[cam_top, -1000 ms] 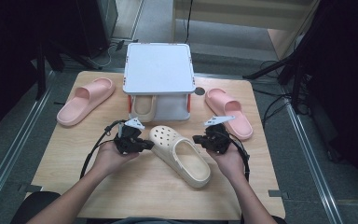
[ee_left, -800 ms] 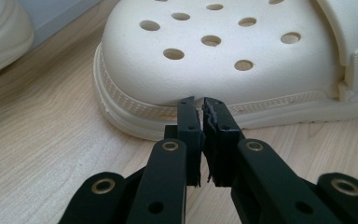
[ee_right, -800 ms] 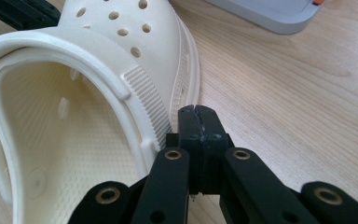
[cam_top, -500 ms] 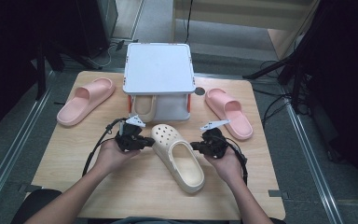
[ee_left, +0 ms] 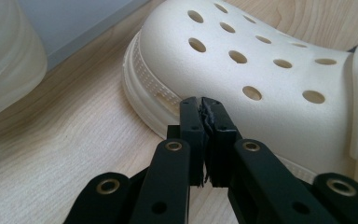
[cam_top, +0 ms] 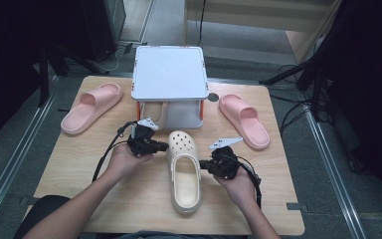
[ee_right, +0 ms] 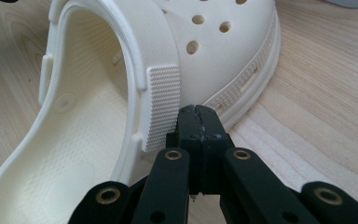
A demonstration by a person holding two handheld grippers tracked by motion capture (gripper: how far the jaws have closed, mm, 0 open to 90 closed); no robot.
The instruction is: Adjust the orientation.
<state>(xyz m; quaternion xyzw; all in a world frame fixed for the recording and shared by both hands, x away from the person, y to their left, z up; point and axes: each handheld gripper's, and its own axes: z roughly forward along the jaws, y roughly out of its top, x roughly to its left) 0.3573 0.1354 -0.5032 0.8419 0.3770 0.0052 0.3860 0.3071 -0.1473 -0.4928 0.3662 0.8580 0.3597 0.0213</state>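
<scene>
The cream clog [cam_top: 184,172] was found near the table's [cam_top: 79,199] near edge. Both tools, left [cam_top: 163,146] and right [cam_top: 203,164], were closed empty against its sides; pushes should be kept balanced.

Clog [cam_top: 184,174]: cream, round holes over toe. Slides [cam_top: 90,107] [cam_top: 244,119]: pink. Grippers [cam_top: 163,147] [cam_top: 203,164]: black. Rack [cam_top: 169,74]: light grey top, orange corners. Table [cam_top: 79,169]: pale wood grain.

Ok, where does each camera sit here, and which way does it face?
High view: above the table's near edge, looking forward and down; both forearms, left tool, right tool.
Left gripper view: on the left tool, facing the cream clog's holed toe.
Right gripper view: on the right tool, facing its strap side.
Shared: the clog.
</scene>
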